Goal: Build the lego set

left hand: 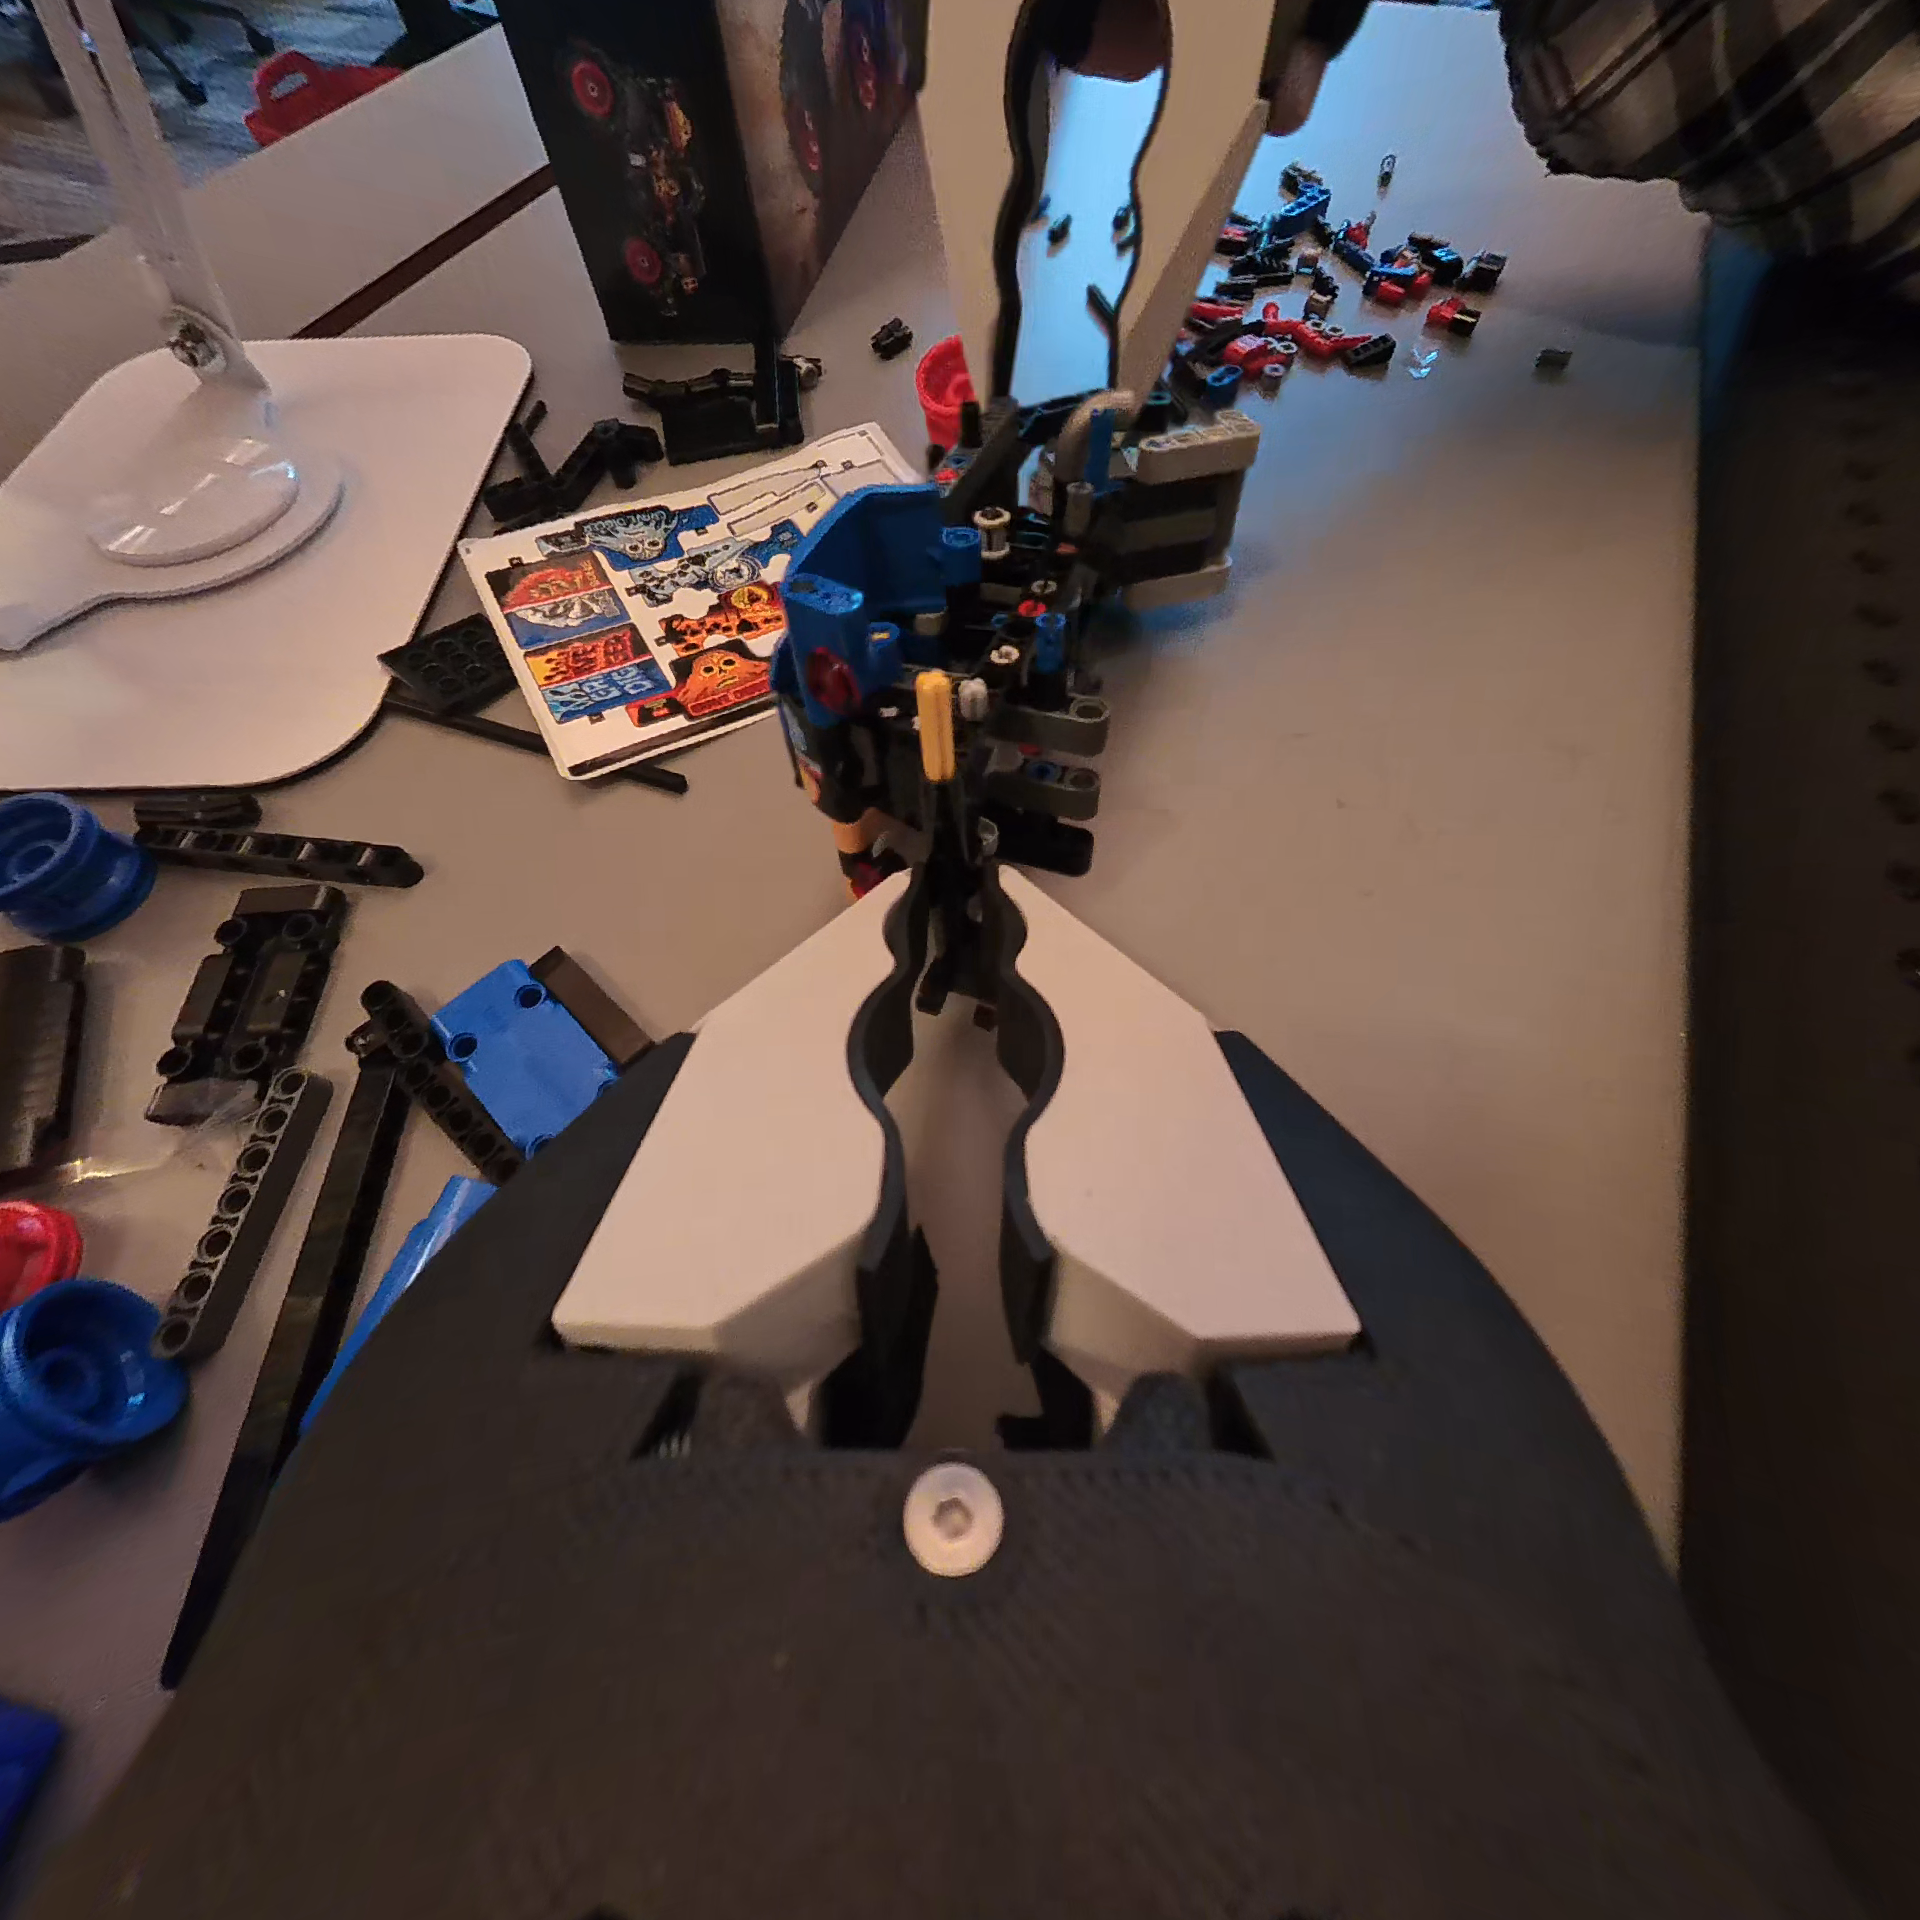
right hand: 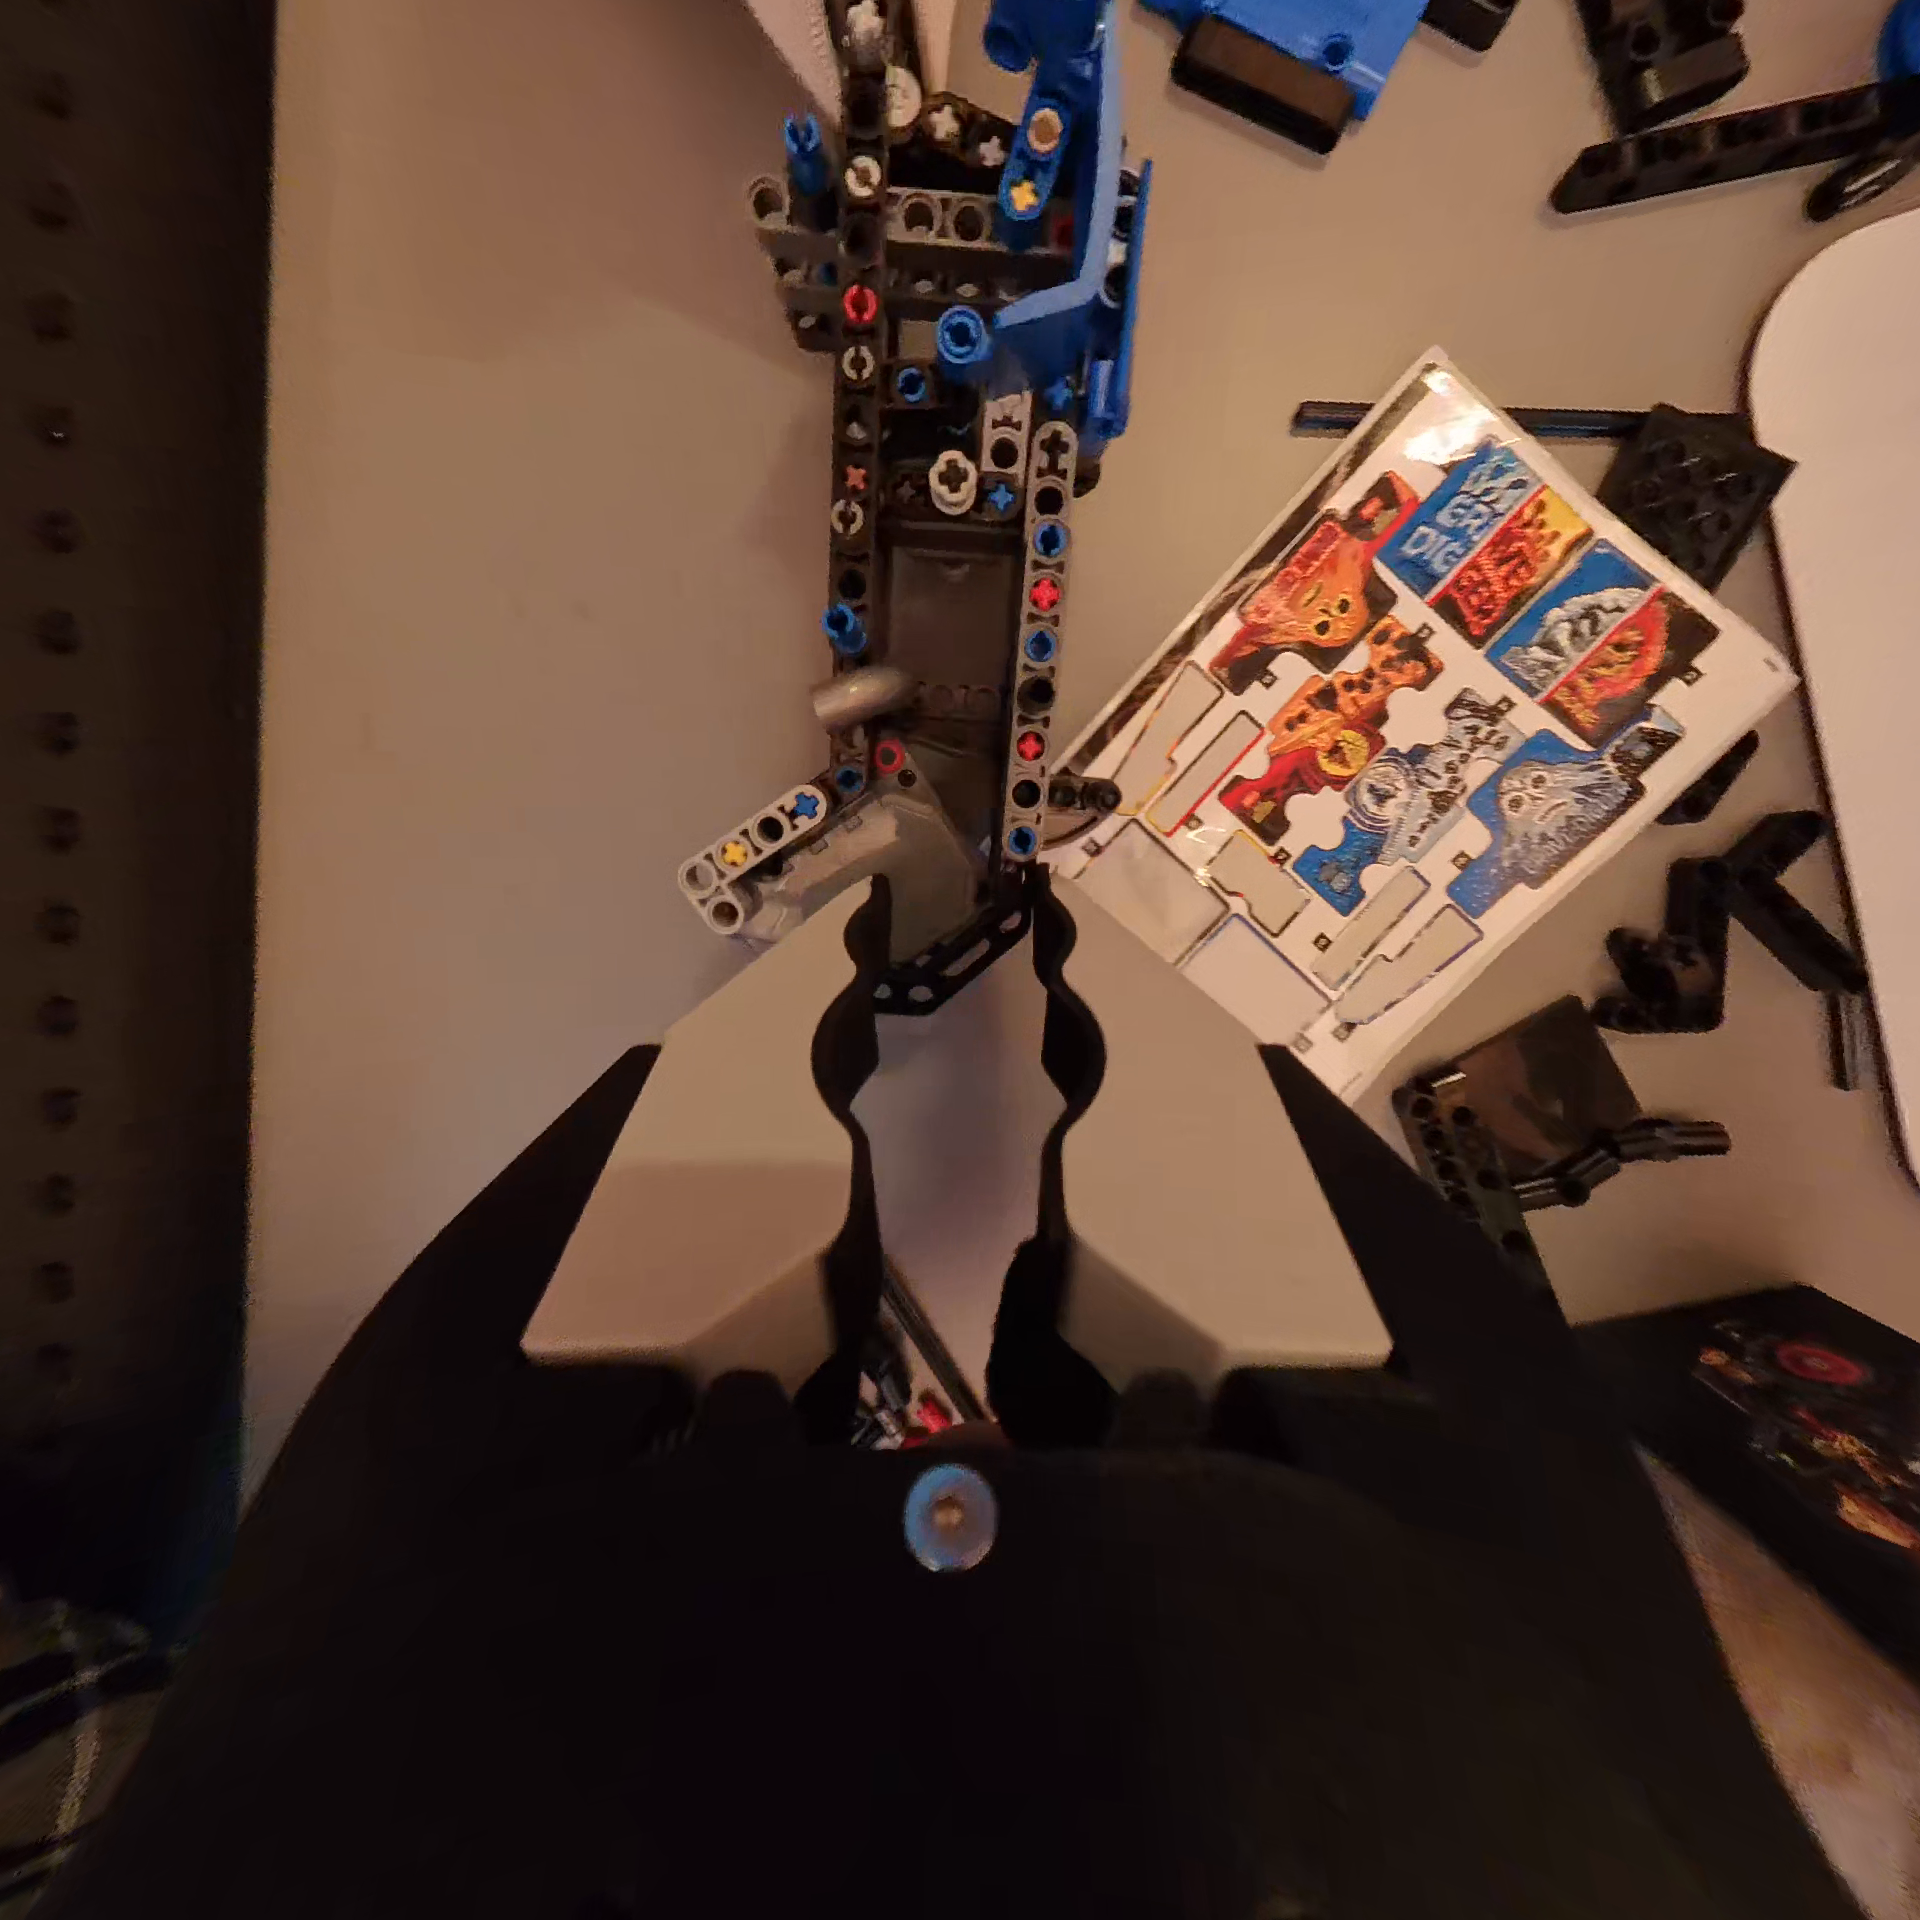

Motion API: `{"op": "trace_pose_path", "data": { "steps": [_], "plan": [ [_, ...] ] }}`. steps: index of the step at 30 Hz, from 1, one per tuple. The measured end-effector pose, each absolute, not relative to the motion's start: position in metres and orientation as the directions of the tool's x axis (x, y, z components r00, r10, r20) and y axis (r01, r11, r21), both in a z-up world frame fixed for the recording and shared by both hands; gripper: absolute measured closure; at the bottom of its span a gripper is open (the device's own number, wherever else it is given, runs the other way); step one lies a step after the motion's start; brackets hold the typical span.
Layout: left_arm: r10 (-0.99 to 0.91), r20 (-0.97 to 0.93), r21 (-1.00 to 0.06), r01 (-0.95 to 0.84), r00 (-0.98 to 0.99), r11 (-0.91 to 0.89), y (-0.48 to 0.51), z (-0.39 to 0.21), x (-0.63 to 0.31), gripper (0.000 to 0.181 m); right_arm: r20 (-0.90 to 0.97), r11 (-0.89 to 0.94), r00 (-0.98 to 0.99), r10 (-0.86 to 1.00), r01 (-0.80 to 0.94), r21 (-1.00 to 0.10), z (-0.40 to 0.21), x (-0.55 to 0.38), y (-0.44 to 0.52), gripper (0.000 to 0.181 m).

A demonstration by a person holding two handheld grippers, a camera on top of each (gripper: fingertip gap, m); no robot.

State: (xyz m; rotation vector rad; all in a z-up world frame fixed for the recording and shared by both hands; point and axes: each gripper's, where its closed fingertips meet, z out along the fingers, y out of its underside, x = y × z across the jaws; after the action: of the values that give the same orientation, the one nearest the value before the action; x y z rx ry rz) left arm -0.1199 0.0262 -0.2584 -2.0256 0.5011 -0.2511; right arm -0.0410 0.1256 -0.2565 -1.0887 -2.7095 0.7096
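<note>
The half-built lego model (left hand: pixel 997 644), a long black and grey beam frame with a blue body panel, lies lengthwise between my two grippers over the grey table (left hand: pixel 1403 831). My left gripper (left hand: pixel 954 904) is shut on its near end. My right gripper (left hand: pixel 1049 395) comes down from above onto its far end. In the right wrist view the model (right hand: pixel 935 582) stretches away from my right gripper (right hand: pixel 951 920), whose jaws clamp the black end beam beside the grey block.
A sticker sheet (left hand: pixel 644 613) lies left of the model. The set's box (left hand: pixel 707 156) stands behind it. Several loose small pieces (left hand: pixel 1330 281) lie at the far right. Black beams (left hand: pixel 249 1216), blue rims (left hand: pixel 62 862) and a white stand base (left hand: pixel 208 499) fill the left. A dark raised edge (left hand: pixel 1808 935) borders the right. One gripper's finger ends stand about 15 cm off the other's.
</note>
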Motion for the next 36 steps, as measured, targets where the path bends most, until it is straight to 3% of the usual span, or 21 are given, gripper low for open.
{"op": "trace_pose_path", "data": {
  "steps": [14,25,32,36],
  "plan": [
    [-0.406,-0.029,-0.894,-0.205,0.914,-0.398,0.024,-0.249,-0.134,0.17,-0.17,0.72,-0.819,0.549,0.566,-0.403,-0.263,-0.011,0.079,0.16],
    [-0.36,-0.055,-0.883,-0.213,0.931,-0.417,0.035,-0.253,-0.14,0.169,-0.179,0.724,-0.799,0.574,0.597,-0.345,-0.26,-0.006,0.071,0.158],
    [-0.325,-0.114,-0.854,-0.26,0.939,-0.45,0.038,-0.254,-0.139,0.164,-0.18,0.69,-0.807,0.563,0.578,-0.436,-0.249,-0.011,0.074,0.149],
    [-0.258,-0.153,-0.833,-0.265,0.954,-0.486,0.033,-0.25,-0.149,0.158,-0.213,0.681,-0.803,0.557,0.588,-0.435,-0.254,-0.007,0.078,0.146]
  ]
}}
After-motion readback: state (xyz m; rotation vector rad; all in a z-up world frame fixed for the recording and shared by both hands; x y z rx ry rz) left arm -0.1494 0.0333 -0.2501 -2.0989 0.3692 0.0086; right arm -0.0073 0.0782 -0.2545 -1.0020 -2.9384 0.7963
